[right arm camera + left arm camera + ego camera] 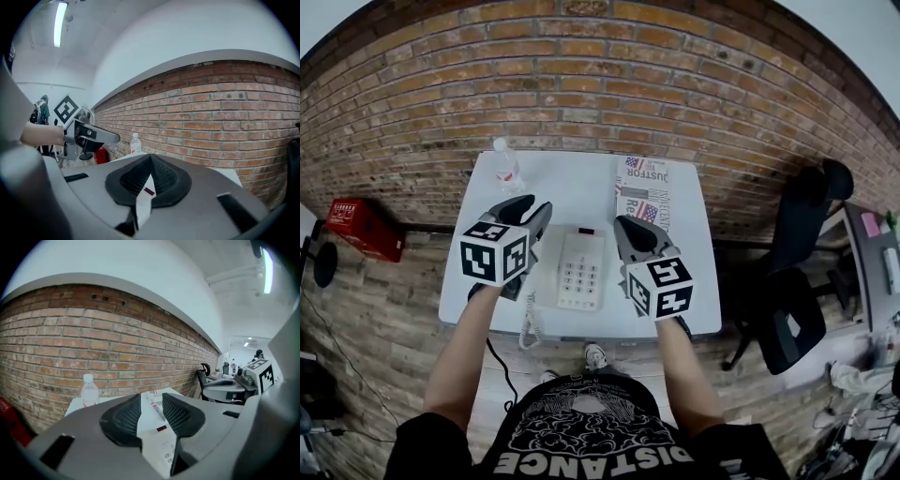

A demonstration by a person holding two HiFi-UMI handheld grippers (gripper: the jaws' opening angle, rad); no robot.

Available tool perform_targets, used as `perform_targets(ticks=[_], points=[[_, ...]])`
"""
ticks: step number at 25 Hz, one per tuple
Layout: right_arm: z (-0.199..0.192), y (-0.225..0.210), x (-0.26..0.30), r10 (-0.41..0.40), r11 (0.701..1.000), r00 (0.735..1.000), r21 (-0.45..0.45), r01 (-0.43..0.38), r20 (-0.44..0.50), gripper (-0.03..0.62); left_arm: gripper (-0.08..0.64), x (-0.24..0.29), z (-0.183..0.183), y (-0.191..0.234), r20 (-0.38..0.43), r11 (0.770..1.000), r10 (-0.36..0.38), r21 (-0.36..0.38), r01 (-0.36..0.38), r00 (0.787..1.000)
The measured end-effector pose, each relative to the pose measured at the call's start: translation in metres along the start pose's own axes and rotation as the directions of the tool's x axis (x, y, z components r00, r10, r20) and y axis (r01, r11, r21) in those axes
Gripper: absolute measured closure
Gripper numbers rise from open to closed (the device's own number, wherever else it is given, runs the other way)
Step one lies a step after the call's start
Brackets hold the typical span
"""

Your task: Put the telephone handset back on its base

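The white plastic telephone handset (546, 274) looks to lie along the left edge of the white push-button base (581, 272) on the white worktop (572, 178), half hidden under the left gripper (530, 214), so I can't tell if it's seated. It should be light, rigid and a bit slick, with the curly white cord (529, 330) tugging back, so I'd grab the slim middle. The left jaws stand apart holding nothing; the right gripper (630, 231) has its jaws pinched together, empty.

A white table (572, 192) stands against a red brick wall (581, 75), on a floor of worn wooden planks (384, 309). Left of the table sits a red box (364, 228); right of it stands a black office chair (789, 323). A ceiling tube light (59, 23) glows overhead.
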State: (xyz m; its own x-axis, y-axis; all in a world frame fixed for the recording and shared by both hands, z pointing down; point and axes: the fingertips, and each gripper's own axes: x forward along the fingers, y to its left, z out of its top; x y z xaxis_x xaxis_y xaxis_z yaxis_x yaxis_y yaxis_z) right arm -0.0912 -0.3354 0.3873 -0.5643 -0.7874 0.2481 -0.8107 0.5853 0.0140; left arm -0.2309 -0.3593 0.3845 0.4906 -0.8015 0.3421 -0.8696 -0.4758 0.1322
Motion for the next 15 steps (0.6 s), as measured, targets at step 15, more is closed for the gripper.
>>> perform_targets(ticks=[15], points=[[0.028, -0.004, -0.01, -0.012, 1.0, 0.997, -0.004, 0.012, 0.073, 0.593, 0.546, -0.047, 0.02, 0.008, 0.182, 0.992, 0.058, 0.096, -0.076, 0.982]])
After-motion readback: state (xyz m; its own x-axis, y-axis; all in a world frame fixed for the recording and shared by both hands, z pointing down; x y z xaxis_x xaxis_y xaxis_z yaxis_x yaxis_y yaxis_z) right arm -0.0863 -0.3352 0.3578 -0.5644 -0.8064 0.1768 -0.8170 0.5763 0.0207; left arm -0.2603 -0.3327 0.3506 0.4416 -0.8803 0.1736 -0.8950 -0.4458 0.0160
